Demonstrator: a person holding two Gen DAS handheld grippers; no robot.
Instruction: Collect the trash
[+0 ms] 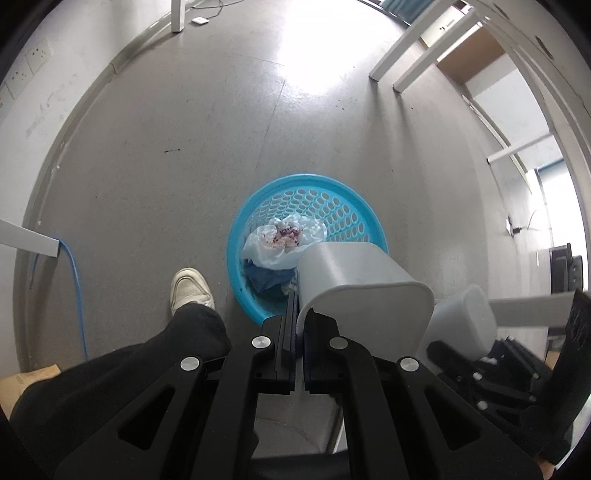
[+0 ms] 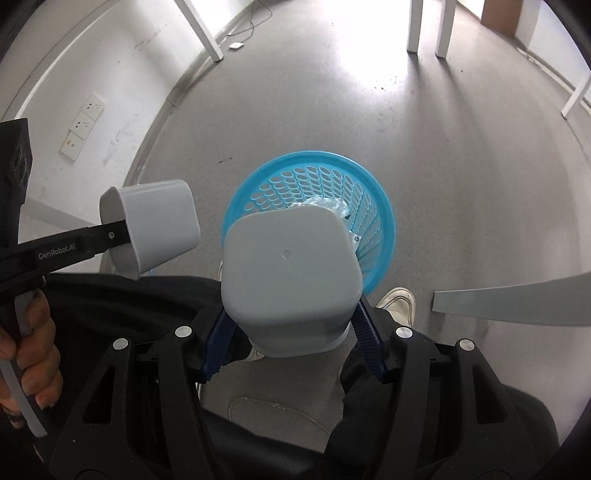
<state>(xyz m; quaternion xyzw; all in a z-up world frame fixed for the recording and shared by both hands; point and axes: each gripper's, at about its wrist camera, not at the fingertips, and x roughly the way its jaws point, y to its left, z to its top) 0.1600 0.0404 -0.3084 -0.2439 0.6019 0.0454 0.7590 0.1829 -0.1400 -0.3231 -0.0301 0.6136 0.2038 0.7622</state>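
A blue perforated basket (image 1: 332, 206) stands on the floor and holds a white plastic bag (image 1: 284, 240) and dark blue trash (image 1: 269, 278). My left gripper (image 1: 299, 314) is shut on the rim of a small grey bin (image 1: 362, 288), held over the basket's near edge. The same bin shows at the left of the right wrist view (image 2: 155, 225). My right gripper (image 2: 291, 325) is shut on a second grey bin (image 2: 288, 273), bottom towards the camera, tilted over the basket (image 2: 373, 206). That bin also shows in the left wrist view (image 1: 461, 321).
The person's white shoe (image 1: 190, 290) and dark trouser leg (image 1: 122, 373) are left of the basket. White table legs (image 2: 428, 26) stand further back. A wall with sockets (image 2: 83, 125) runs on the left, and a blue cable (image 1: 77, 295) lies along it.
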